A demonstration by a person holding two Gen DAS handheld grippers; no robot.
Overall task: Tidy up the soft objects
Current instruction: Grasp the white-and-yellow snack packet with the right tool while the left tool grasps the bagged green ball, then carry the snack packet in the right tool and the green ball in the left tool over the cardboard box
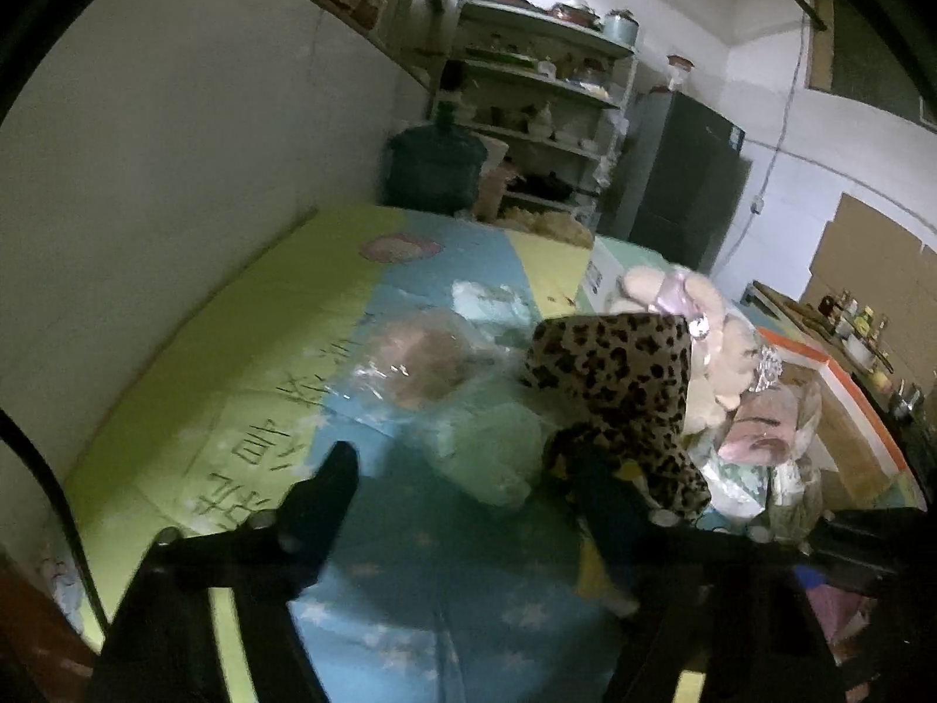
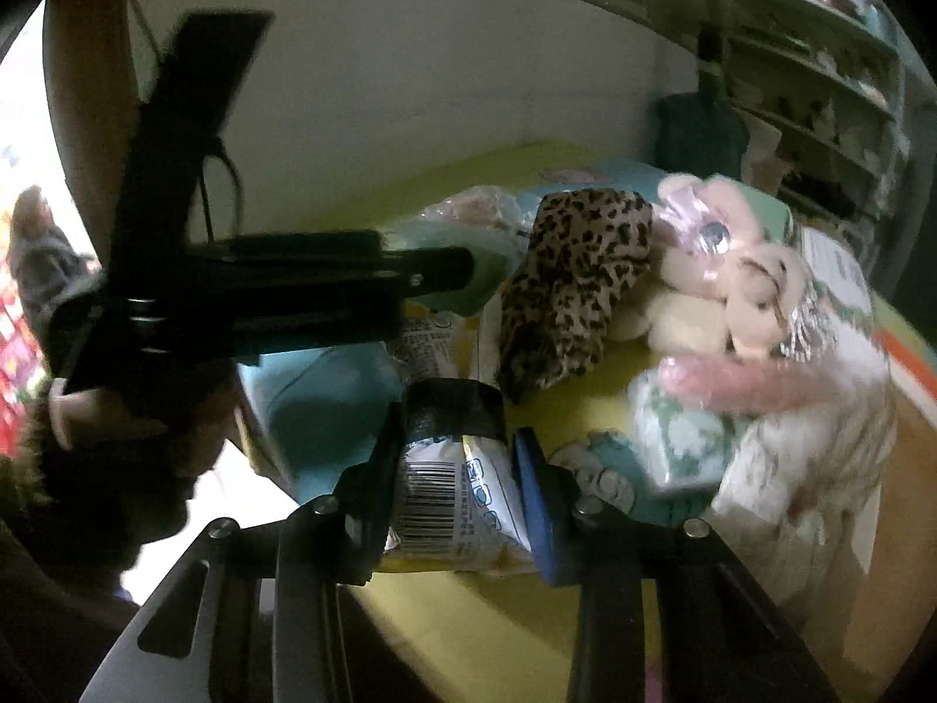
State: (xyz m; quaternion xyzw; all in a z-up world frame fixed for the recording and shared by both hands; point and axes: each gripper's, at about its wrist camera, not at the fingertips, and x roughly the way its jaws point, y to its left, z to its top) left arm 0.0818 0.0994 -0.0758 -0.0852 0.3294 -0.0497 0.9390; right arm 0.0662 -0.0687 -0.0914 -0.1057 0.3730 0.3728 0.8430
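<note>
Nearest the right wrist camera, the right gripper [image 2: 462,463] has its two fingers closed against a white plastic packet [image 2: 451,504] printed with a barcode; the packet sits squeezed between the pads, its yellow edge sticking out underneath. To the left in that view, the left gripper [image 2: 445,269] reaches in from the side, held by a hand [image 2: 76,410] at the frame's edge.

In the left wrist view, the left gripper [image 1: 462,468] stands apart, its left finger [image 1: 328,486] over bare mat and its right finger beside the lower fold of a leopard-print cloth [image 1: 621,386]. Whether that finger actually touches the cloth I cannot tell, for the picture is dark and blurred there; nothing is pinched between the pads.

The soft things lie in a heap on a mat [image 1: 246,340] of green, blue and yellow panels with large printed characters. From left to right there is a pinkish item in a clear bag [image 1: 421,369], a pale green bagged item [image 1: 498,457] in front of it, the leopard cloth draped upright, then a pink plush rabbit [image 1: 703,328] leaning against it, with more bagged soft pieces [image 1: 767,433] at the right.

Behind the mat stand a large water jug [image 1: 433,170], open shelves [image 1: 544,94] and a dark fridge [image 1: 685,181].
</note>
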